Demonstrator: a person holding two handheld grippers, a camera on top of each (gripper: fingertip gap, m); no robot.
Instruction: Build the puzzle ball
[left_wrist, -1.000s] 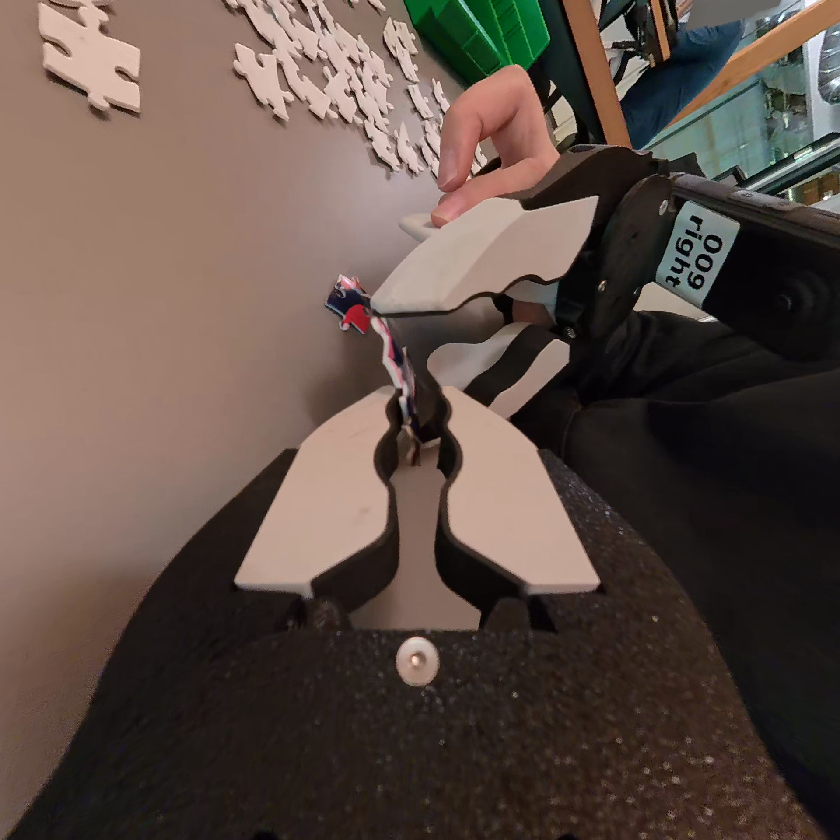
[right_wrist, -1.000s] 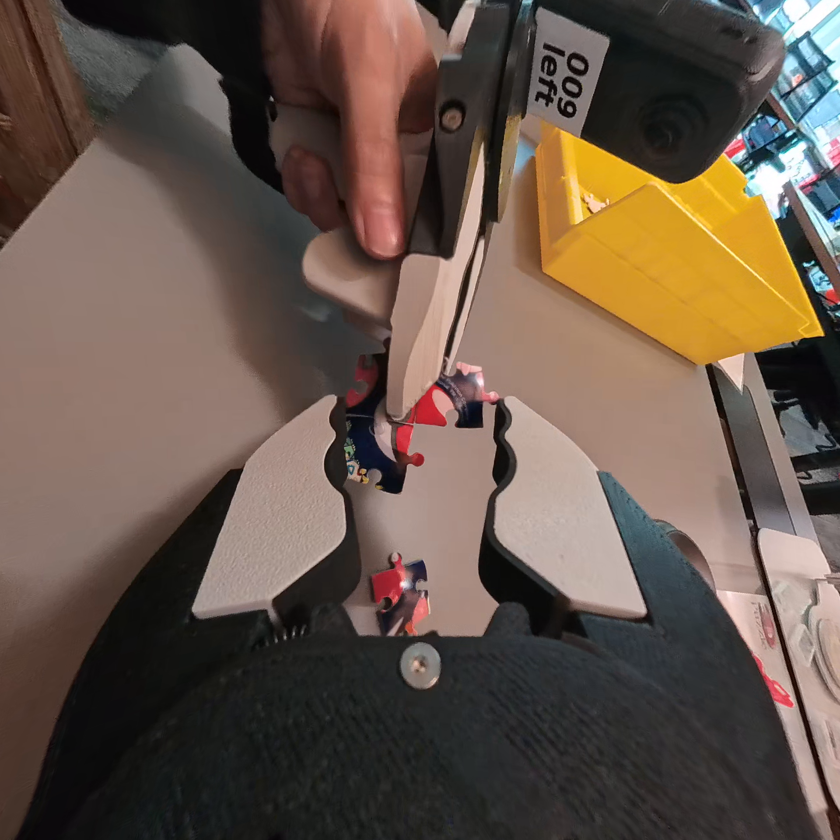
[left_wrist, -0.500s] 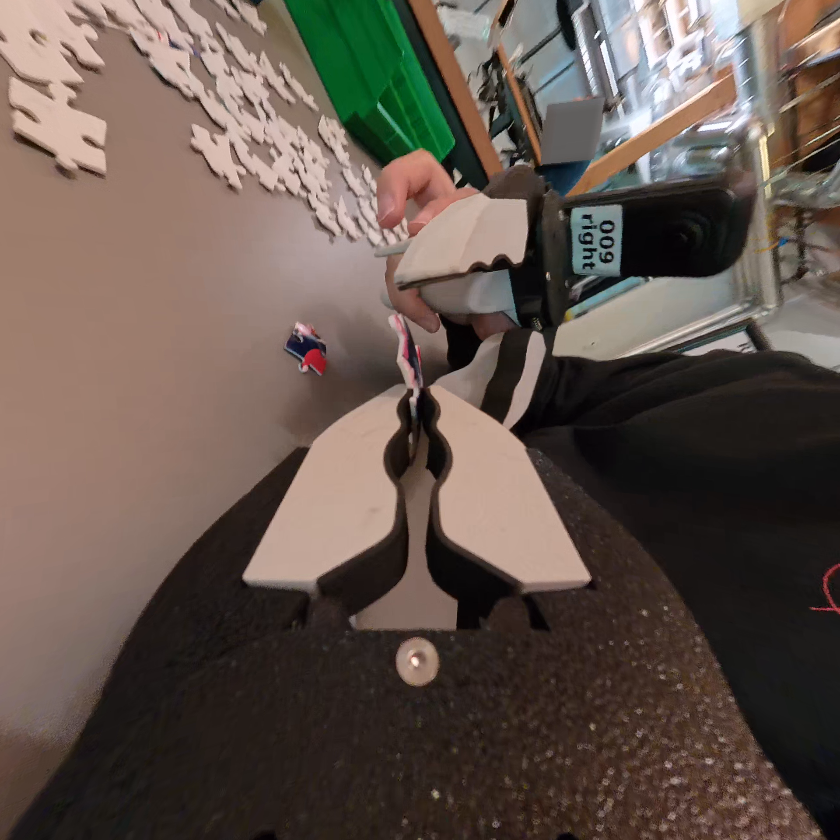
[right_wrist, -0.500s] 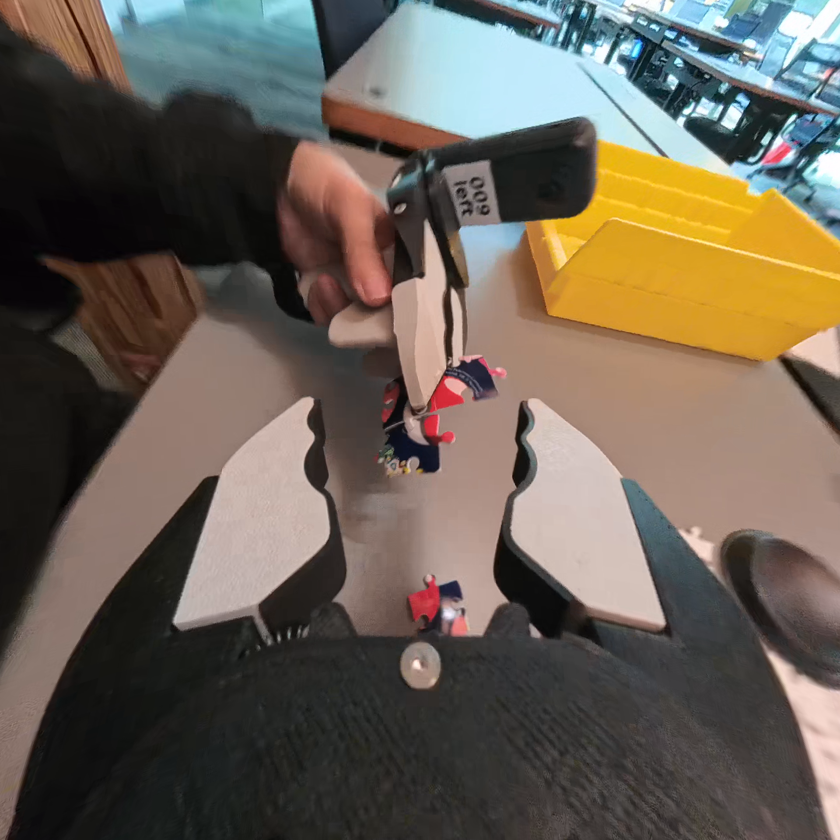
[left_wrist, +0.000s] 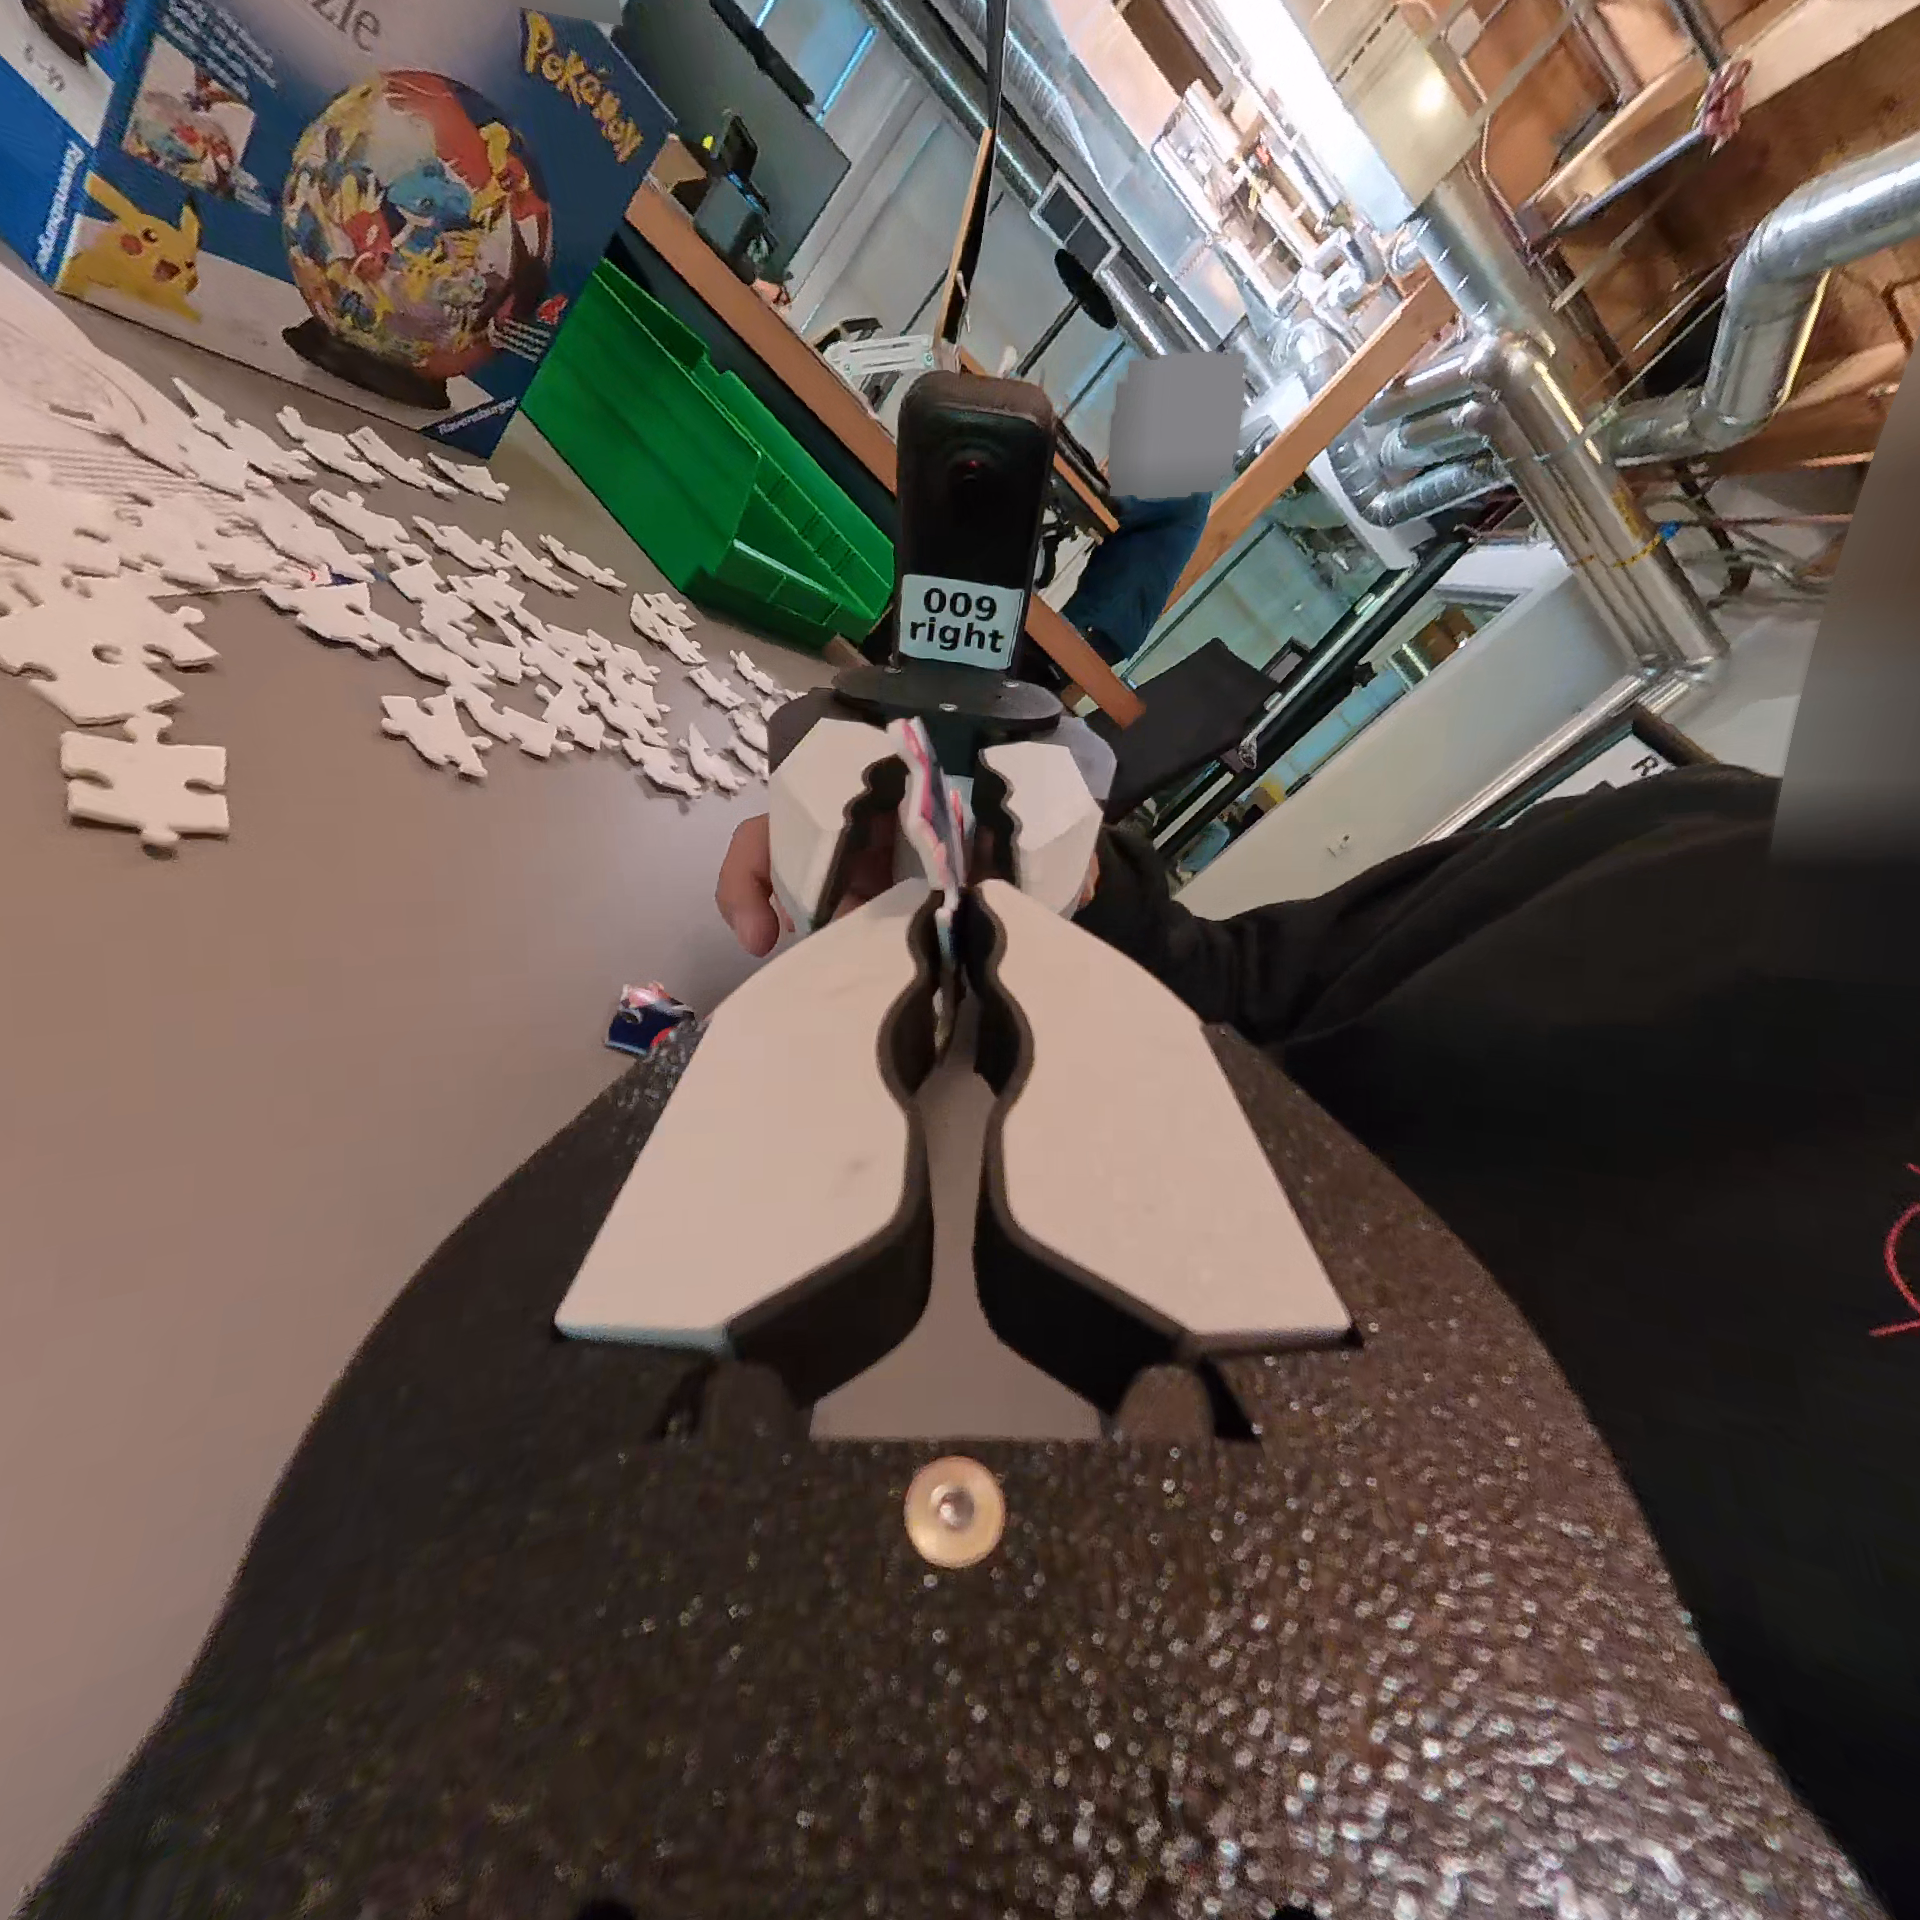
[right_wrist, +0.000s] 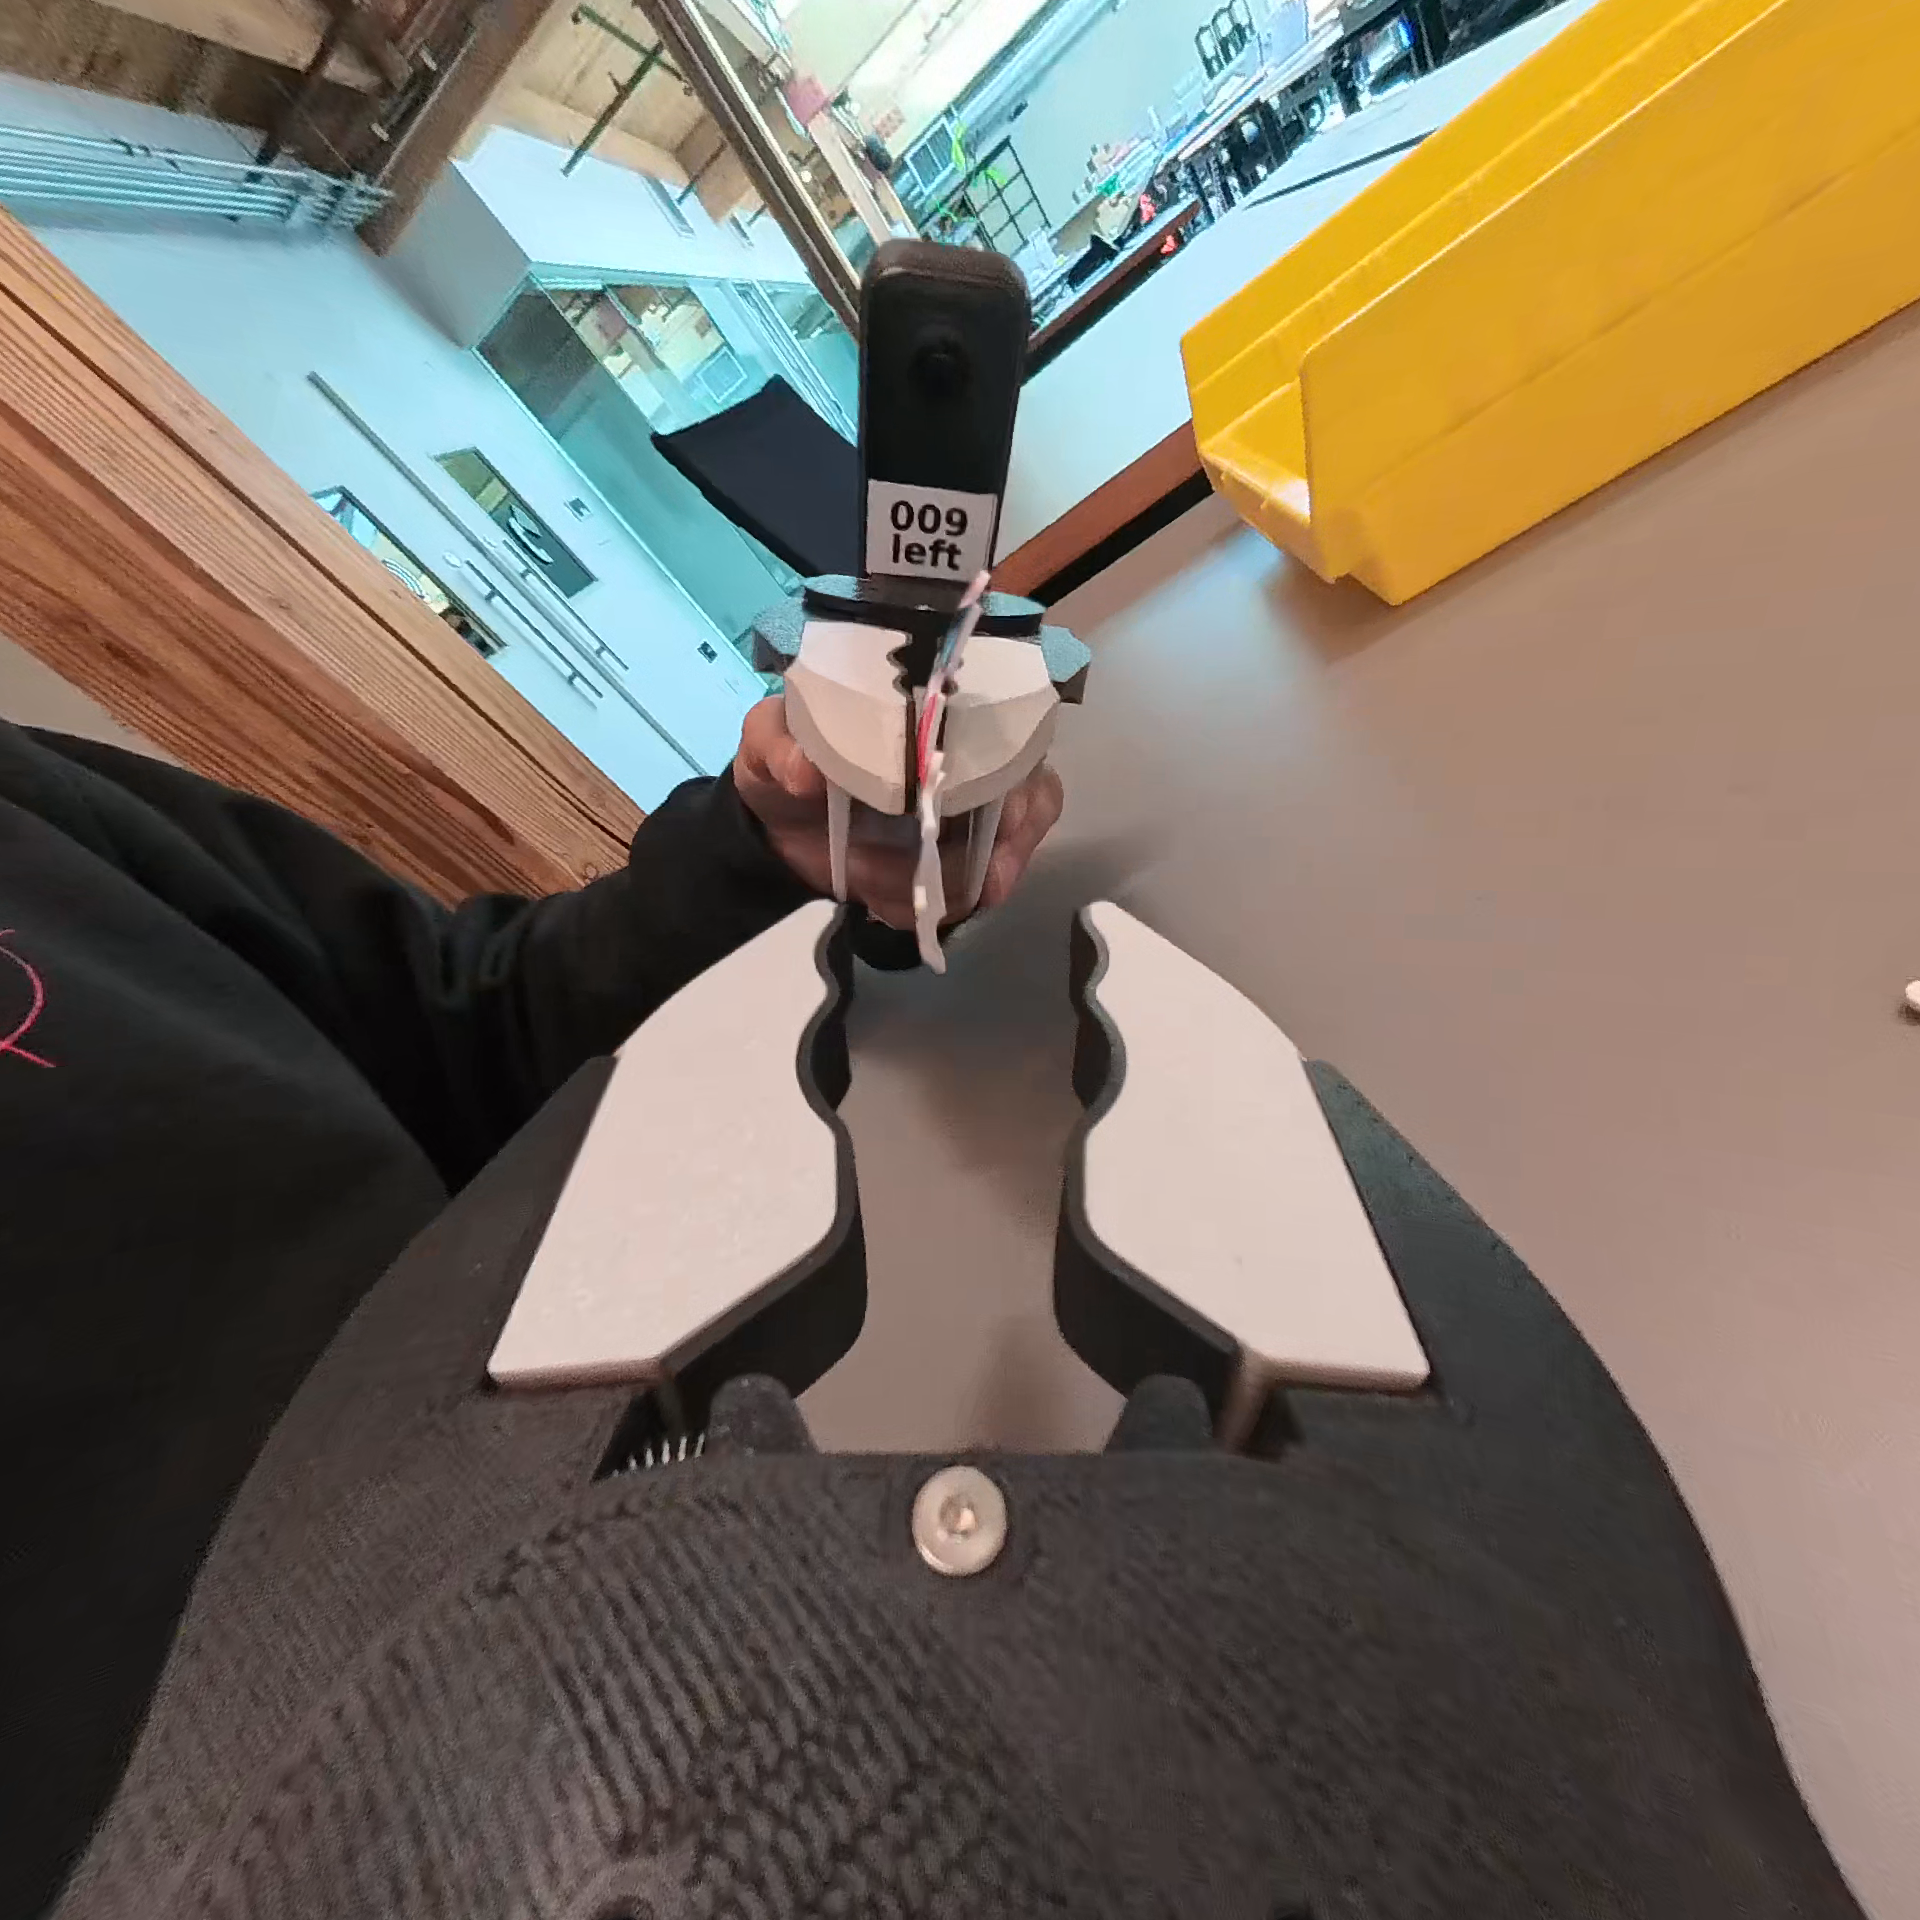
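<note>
My left gripper (left_wrist: 954, 906) is shut on a small cluster of joined coloured puzzle pieces (left_wrist: 932, 821), seen edge-on and held above the grey table (left_wrist: 312, 1039). My right gripper (right_wrist: 961, 920) is open and empty, pointing straight at the left gripper (right_wrist: 920, 727). The free end of the cluster (right_wrist: 928, 894) reaches about level with the right fingertips, without touching either finger (right_wrist: 727, 1122). In the left wrist view the right gripper (left_wrist: 930, 831) faces me with its jaws apart on either side of the cluster. One loose coloured piece (left_wrist: 644, 1013) lies on the table below.
Several white face-down puzzle pieces (left_wrist: 416, 623) are spread over the far left of the table. Behind them stand the puzzle box (left_wrist: 343, 208) and green bins (left_wrist: 717, 468). A yellow bin (right_wrist: 1558, 312) sits at the far right. A person's black sleeves flank both grippers. My two grippers' fingertips are within a few centimetres of each other.
Both grippers have risen from pointing down at the table to facing each other head-on. The left one carried the joined pieces up with it. The right stays open.
</note>
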